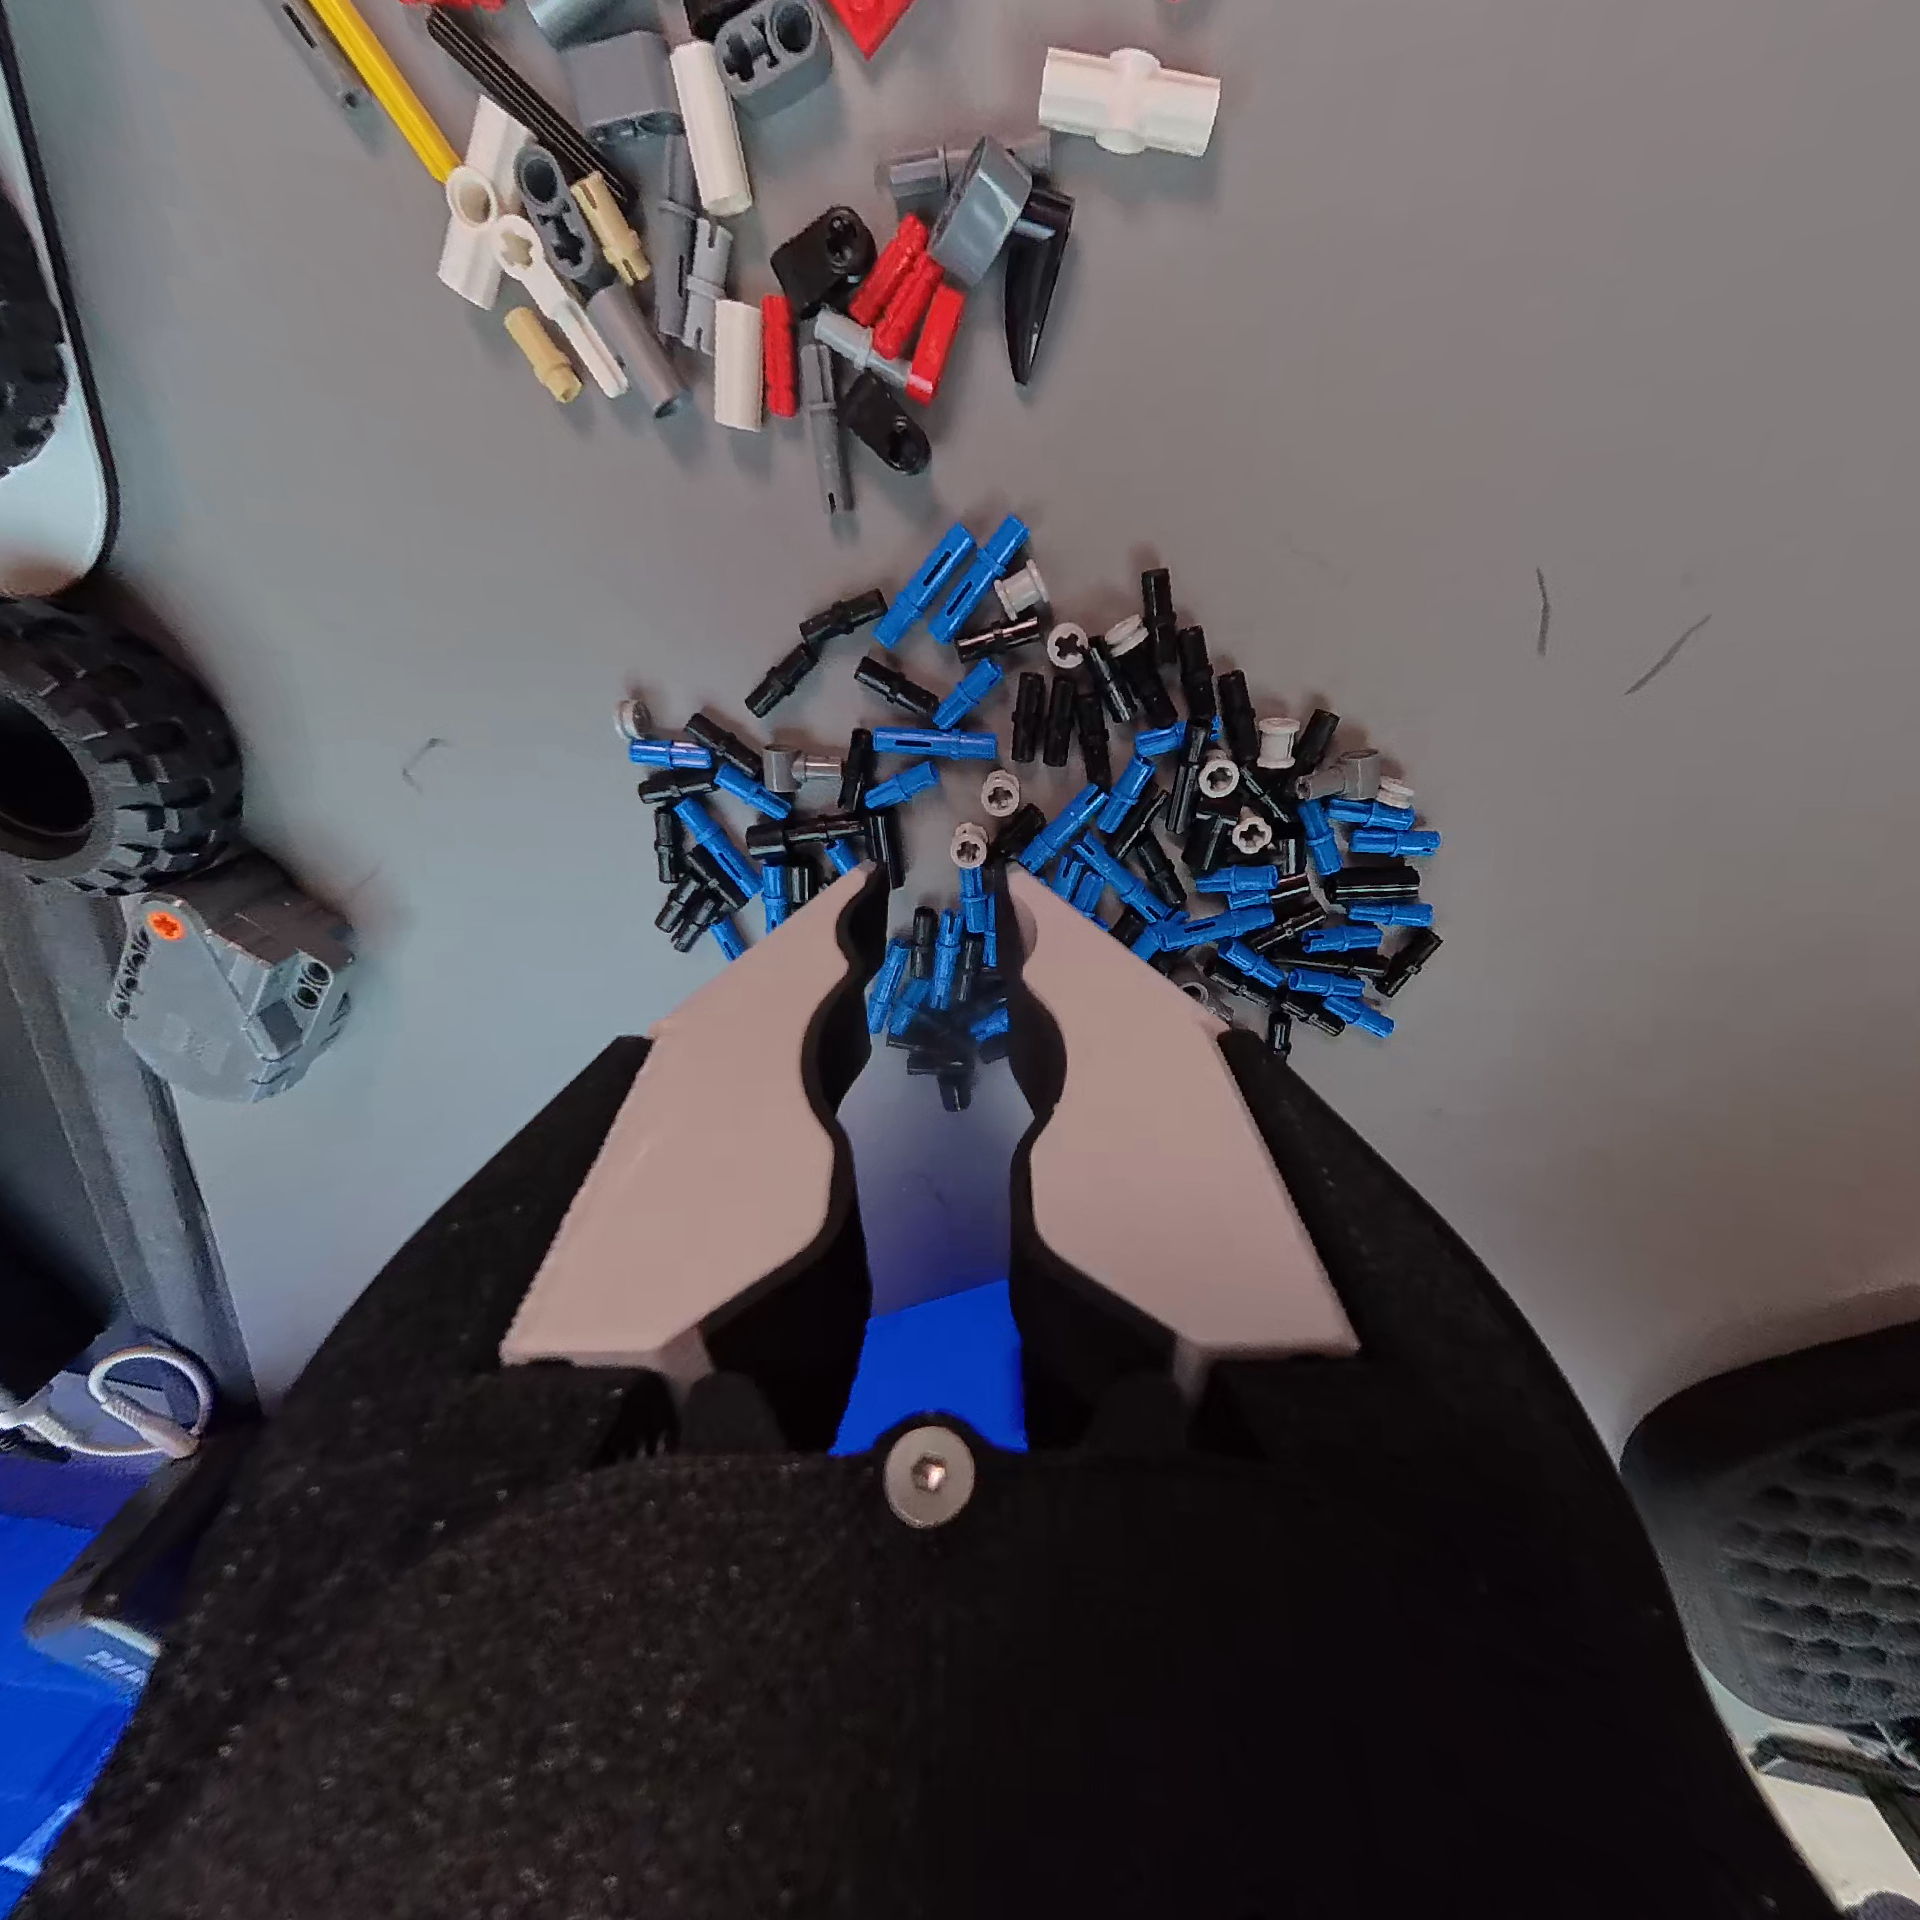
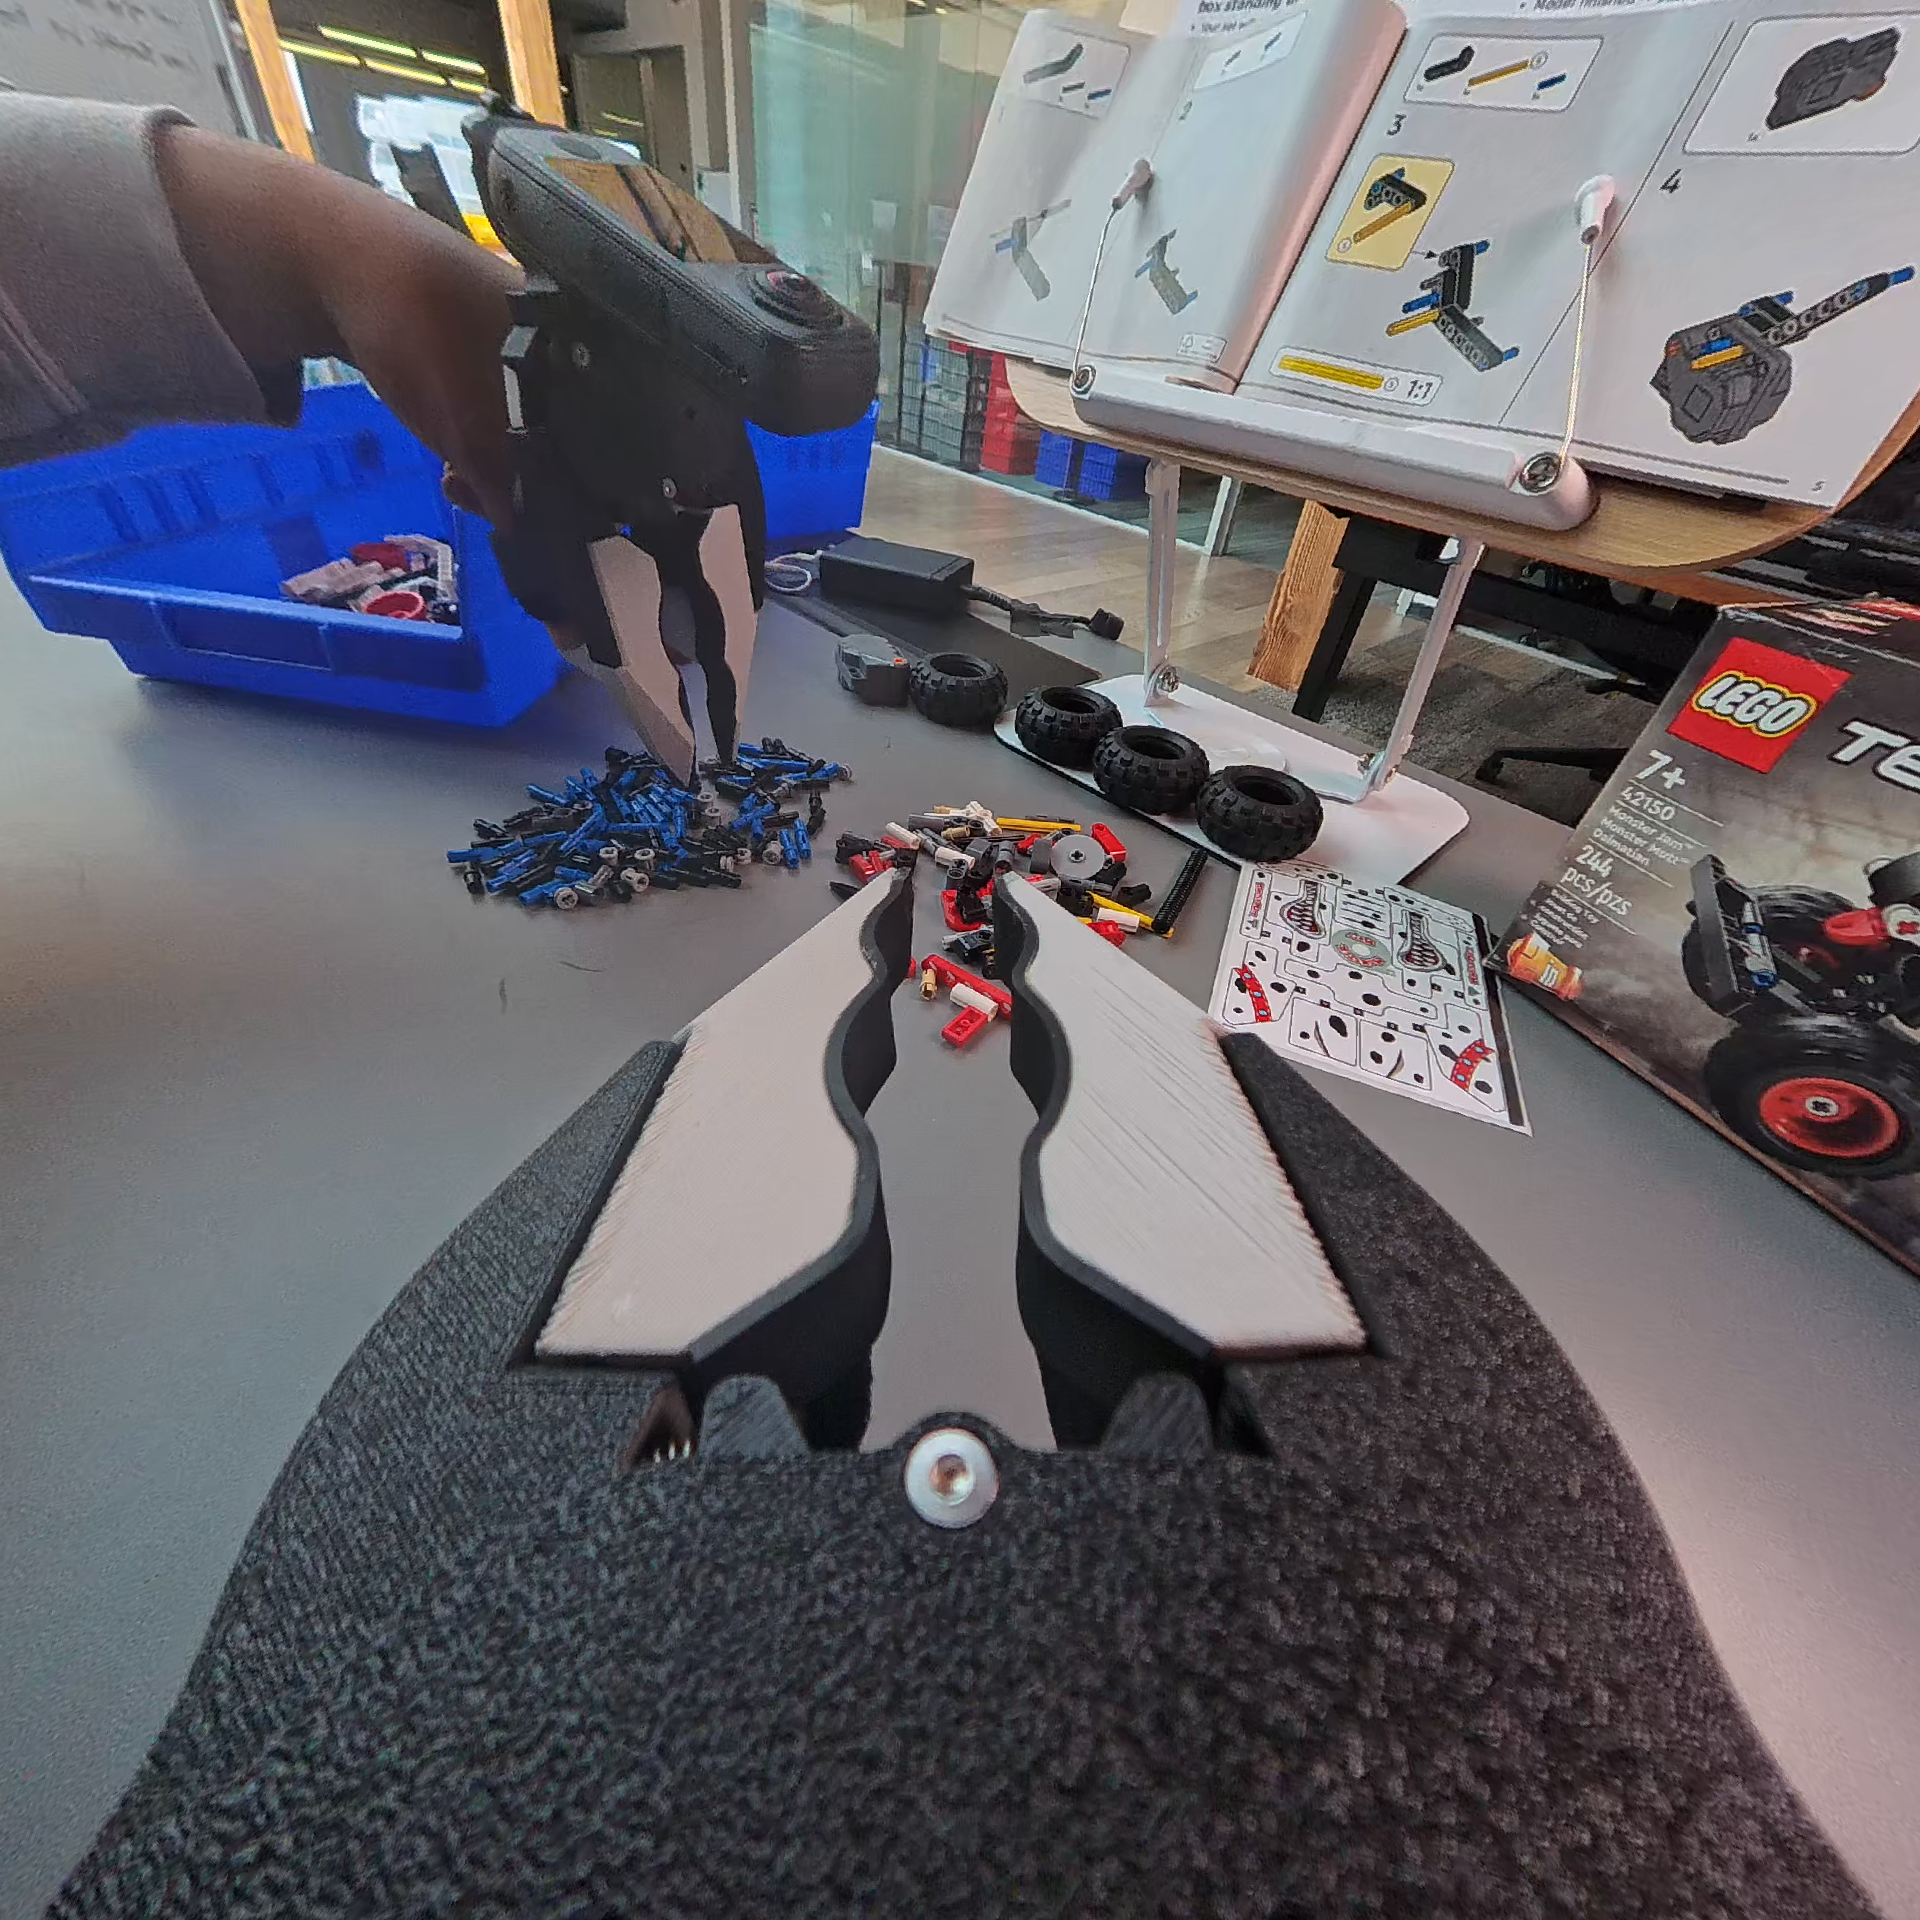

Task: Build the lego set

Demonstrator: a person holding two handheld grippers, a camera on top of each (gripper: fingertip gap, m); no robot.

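A pile of small blue and black pins (image 1: pixel 1143 831) lies on the grey table (image 1: pixel 1455 416). My left gripper (image 1: pixel 940 883) is open, with its tips down in the near side of the pile and several blue pins between the fingers. In the right wrist view the left gripper (image 2: pixel 707 764) stands nearly upright on the pin pile (image 2: pixel 644 831), held by a hand. My right gripper (image 2: pixel 951 888) is open and empty above the table, pointing at a mixed pile of red, black, white and yellow parts (image 2: pixel 1070 857). That mixed pile (image 1: pixel 727 260) lies beyond the pins.
Several black tyres (image 2: pixel 1148 769) and a grey block (image 2: pixel 871 665) lie behind the piles. An instruction booklet (image 2: pixel 1455 239) sits open on a stand at the back right. A sticker sheet (image 2: pixel 1361 997) and the set's box (image 2: pixel 1766 914) are on the right, a blue bin (image 2: pixel 260 634) at the back left. About 25 centimetres separates my left fingertips from my right.
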